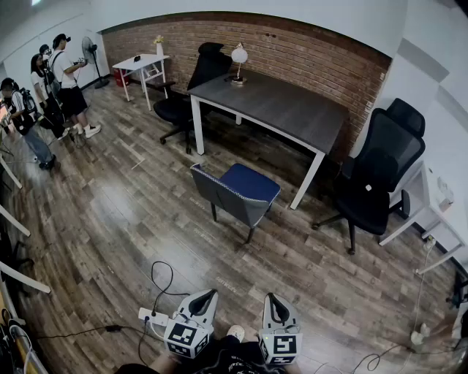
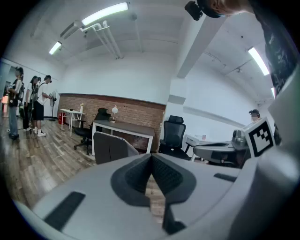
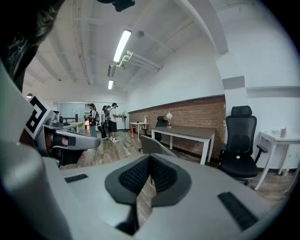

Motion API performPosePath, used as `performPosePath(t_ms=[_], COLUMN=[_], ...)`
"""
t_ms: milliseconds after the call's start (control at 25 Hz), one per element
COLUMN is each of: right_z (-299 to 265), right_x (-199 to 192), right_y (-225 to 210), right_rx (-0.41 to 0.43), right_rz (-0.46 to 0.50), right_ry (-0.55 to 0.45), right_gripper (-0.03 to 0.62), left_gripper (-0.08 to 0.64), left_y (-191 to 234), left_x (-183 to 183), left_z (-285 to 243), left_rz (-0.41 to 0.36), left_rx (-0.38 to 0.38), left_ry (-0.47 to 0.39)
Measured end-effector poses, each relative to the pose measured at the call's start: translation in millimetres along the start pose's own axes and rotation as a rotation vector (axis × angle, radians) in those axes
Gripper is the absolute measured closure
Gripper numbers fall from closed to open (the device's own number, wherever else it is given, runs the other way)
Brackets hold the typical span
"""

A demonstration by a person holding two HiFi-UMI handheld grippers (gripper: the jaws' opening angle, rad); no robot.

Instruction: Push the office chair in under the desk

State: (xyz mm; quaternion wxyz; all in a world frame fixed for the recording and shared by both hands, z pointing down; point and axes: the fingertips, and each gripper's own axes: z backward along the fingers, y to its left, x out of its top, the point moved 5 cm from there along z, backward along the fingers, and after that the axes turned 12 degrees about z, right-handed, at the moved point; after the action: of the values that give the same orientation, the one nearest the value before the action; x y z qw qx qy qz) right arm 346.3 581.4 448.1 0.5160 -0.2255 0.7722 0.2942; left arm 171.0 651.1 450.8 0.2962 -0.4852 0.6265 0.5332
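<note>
Near the desk, blue-seated chair, not touching

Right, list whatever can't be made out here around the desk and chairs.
- Blue chair: its legs and feet, left gripper view, hidden behind the left claw's body.
- Far black chair: its right side, head view, behind the desk.
- Small white table: the items on it, head view, too small to tell.
- People: what they hold, head view, too small; one is cut off by the left edge.

Bright ceiling tubes; strong fisheye distortion, dark corners.
</note>
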Motion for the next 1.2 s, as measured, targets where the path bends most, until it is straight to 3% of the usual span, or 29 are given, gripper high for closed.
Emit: performPosePath(t_ms=[560, 800, 1200], right_z=[-3, -8, -54], right_x=[-6, -9, -9], right_y=[-27, -37, -44], right_rx=[0.019, 0.027, 0.014], right_rz=[0.021, 0.006, -0.015], right_ry=[-0.062, -0.053, -0.037], right_gripper=[0.588, 0.588, 0.588], left_gripper=[0.552, 0.552, 0.552], left_y=[-15, -15, 21], left_x=[-1, -6, 8], left_z=[-20, -28, -70], left_rz=[-0.022, -0.017, -0.013], left_rx=[0.052, 0.071, 0.063], left_ry=[-0.041, -0.020, -0.014])
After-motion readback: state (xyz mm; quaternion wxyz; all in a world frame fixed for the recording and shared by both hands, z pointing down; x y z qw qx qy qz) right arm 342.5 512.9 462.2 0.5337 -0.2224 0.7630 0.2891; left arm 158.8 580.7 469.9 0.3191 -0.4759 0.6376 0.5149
